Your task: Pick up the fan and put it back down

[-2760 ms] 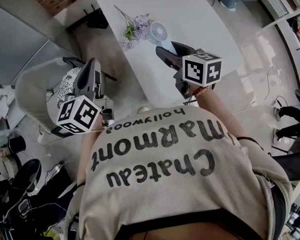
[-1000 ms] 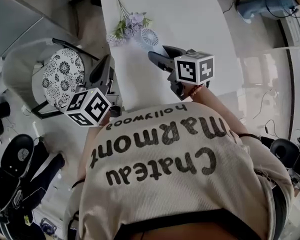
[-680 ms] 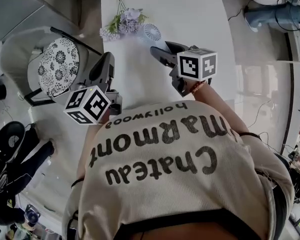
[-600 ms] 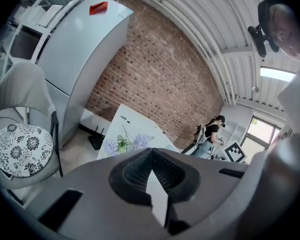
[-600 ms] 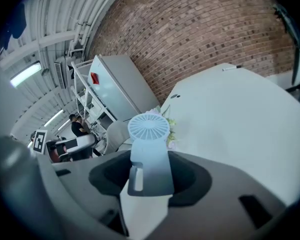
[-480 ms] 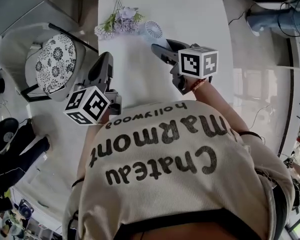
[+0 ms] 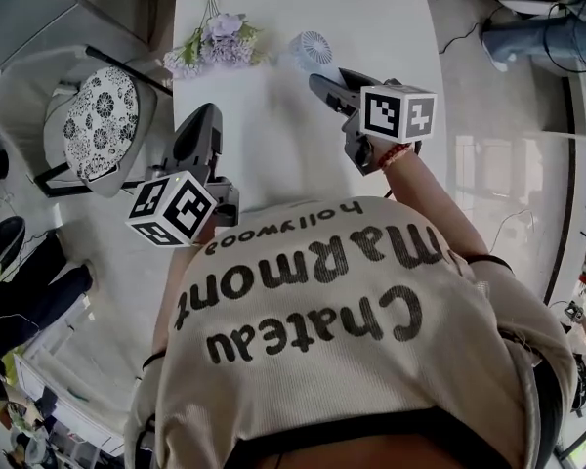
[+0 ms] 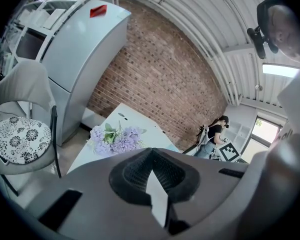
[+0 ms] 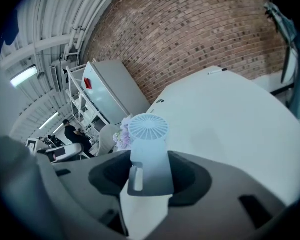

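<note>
The fan (image 7: 314, 47) is small and pale blue, with a round white grille and a straight handle. My right gripper (image 7: 324, 79) is shut on the handle over the white table (image 7: 371, 18). In the right gripper view the handle (image 9: 150, 171) sits between the jaws of that gripper (image 9: 150, 160), and the grille (image 9: 148, 127) stands out past the tips. My left gripper (image 7: 202, 117) hovers at the table's near left edge. Its tips (image 8: 152, 172) meet, with nothing between them.
A bunch of lilac artificial flowers (image 7: 213, 45) lies on the table, left of the fan. A grey chair with a patterned cushion (image 7: 98, 120) stands left of the table, beside a large fridge (image 8: 80, 59). People stand far off (image 8: 212, 134).
My right gripper has carried the fan to the right, away from the flowers. The left gripper has moved in over the table's near left edge.
</note>
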Demonstrator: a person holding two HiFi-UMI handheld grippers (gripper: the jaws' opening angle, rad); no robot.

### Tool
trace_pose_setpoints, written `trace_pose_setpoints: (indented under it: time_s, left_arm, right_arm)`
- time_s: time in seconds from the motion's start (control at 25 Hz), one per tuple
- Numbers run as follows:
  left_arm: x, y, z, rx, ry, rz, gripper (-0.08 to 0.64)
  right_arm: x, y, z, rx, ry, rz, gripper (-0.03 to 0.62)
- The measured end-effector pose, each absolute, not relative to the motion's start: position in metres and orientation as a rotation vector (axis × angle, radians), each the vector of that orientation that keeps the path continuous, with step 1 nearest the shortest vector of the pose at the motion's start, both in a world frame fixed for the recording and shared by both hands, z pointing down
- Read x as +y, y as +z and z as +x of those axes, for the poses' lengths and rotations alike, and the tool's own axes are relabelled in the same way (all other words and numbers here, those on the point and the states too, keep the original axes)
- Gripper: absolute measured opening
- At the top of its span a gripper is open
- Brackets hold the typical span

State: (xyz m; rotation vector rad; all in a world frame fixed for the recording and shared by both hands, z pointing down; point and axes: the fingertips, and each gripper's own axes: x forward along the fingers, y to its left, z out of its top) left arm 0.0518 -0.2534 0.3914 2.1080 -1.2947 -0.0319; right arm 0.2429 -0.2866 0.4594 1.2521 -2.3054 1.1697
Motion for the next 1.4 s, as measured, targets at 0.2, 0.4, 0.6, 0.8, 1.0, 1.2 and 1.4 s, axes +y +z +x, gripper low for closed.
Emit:
trace_pose_setpoints:
  time_s: [0.2, 0.4, 0.6, 0.8, 1.0, 1.2, 1.4]
  left_arm:
    - [-0.243, 0.395, 0.048, -1.323, -0.013, 2.088, -0.002]
    - [-0.235, 0.402, 0.037, -1.361, 0.016, 2.045, -0.002]
    - [-0.234, 0.402, 0.028, -1.377, 0.066, 2.044, -0.002]
    - [-0.235, 0.399, 0.018, -1.401, 0.090, 2.055, -0.002]
    - [-0.239, 0.395, 0.021, -1.424, 0.110, 2.061, -0.002]
    - [-0.243, 0.398, 0.024, -1.412, 0.109, 2.063, -0.002]
    - [-0.243, 0.401, 0.031, -1.393, 0.114, 2.068, -0.002]
  right_arm:
    - [-0.297, 0.469, 0.271, -2.267, 1.149, 1.305, 0.222]
    - [-0.310, 0.475, 0.297, -2.244, 1.165, 1.388, 0.222]
    - [-0.324, 0.486, 0.317, -2.210, 1.193, 1.475, 0.222]
    - [-0.328, 0.500, 0.338, -2.160, 1.219, 1.570, 0.222]
    - [-0.326, 0.503, 0.364, -2.110, 1.245, 1.642, 0.222]
    - [-0.325, 0.503, 0.383, -2.074, 1.251, 1.717, 0.222]
    - [-0.318, 0.506, 0.402, -2.037, 1.260, 1.771, 0.222]
